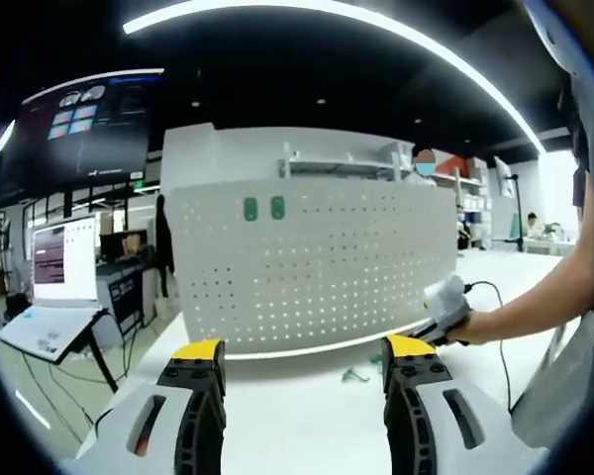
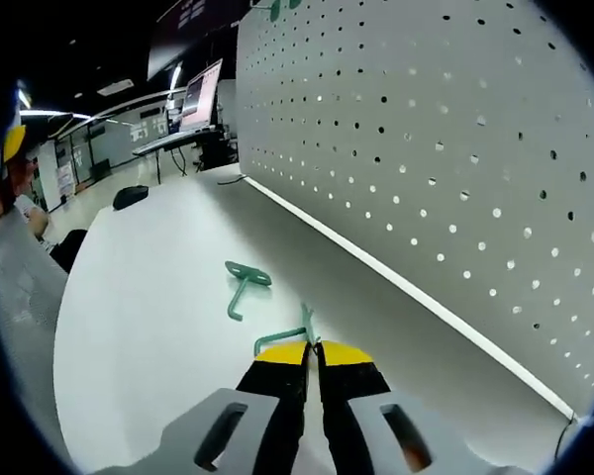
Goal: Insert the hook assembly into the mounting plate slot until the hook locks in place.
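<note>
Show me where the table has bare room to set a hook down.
Free: the white table left of the loose green hook, out toward the far edge, and the strip along the pegboard base. Crowded: just ahead of the right gripper, shut on another hook.

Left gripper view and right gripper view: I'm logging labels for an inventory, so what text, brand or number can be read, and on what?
None can be read.
Laptop screen: lines of text, too blurred.
Dark overhead display: coloured tiles and text, too small.
Pegboard, green hooks: no markings seen.
</note>
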A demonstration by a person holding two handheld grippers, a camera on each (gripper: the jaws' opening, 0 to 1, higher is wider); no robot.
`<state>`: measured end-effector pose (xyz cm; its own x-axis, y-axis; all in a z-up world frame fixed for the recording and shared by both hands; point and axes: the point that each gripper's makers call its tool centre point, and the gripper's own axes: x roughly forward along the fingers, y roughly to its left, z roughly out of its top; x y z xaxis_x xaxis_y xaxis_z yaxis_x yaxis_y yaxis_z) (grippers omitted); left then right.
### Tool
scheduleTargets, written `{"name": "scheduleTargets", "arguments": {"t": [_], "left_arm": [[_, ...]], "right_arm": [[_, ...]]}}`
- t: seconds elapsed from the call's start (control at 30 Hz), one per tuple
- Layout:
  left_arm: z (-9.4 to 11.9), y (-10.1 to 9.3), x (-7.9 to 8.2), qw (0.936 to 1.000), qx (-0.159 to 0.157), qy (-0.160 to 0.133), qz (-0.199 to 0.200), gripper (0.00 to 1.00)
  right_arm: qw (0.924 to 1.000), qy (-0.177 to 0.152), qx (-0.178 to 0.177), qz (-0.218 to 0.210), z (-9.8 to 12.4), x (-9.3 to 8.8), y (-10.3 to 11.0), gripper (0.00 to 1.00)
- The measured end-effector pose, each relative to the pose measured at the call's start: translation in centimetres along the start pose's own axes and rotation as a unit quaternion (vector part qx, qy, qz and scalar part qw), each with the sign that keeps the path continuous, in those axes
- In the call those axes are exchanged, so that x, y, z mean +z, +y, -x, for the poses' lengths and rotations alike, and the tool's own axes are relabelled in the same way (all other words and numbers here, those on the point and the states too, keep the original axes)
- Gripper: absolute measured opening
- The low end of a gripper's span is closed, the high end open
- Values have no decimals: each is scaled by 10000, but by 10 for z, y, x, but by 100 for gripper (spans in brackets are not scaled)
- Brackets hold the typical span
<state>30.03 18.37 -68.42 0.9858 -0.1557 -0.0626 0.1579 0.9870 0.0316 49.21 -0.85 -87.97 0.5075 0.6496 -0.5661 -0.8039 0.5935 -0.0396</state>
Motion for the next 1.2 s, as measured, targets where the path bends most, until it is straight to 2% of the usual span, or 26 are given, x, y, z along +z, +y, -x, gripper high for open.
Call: {"name": "scheduleTargets", "arguments": {"t": [0.33, 0.53, 0.93, 1.1, 1.2], "left_arm": [[-1, -5, 0, 9999, -144, 3, -7, 63], [-1, -7, -1, 9998, -213, 21, 1, 62], [-2, -13, -1, 9994, -344, 31, -36, 62], [-3, -20, 2, 9985, -548, -2, -6, 62], [-8, -23, 6, 9976, -685, -52, 112, 61]], "right_arm": [[9998, -11, -61, 171, 13, 14, 1, 1], [9997, 62, -113, 226, 16, 15, -3, 1], [9997, 103, -123, -169, 36, 23, 0, 0], [9995, 53, -129, -298, 49, 36, 7, 0], [9988, -108, -92, -471, 58, 51, 13, 0]]}}
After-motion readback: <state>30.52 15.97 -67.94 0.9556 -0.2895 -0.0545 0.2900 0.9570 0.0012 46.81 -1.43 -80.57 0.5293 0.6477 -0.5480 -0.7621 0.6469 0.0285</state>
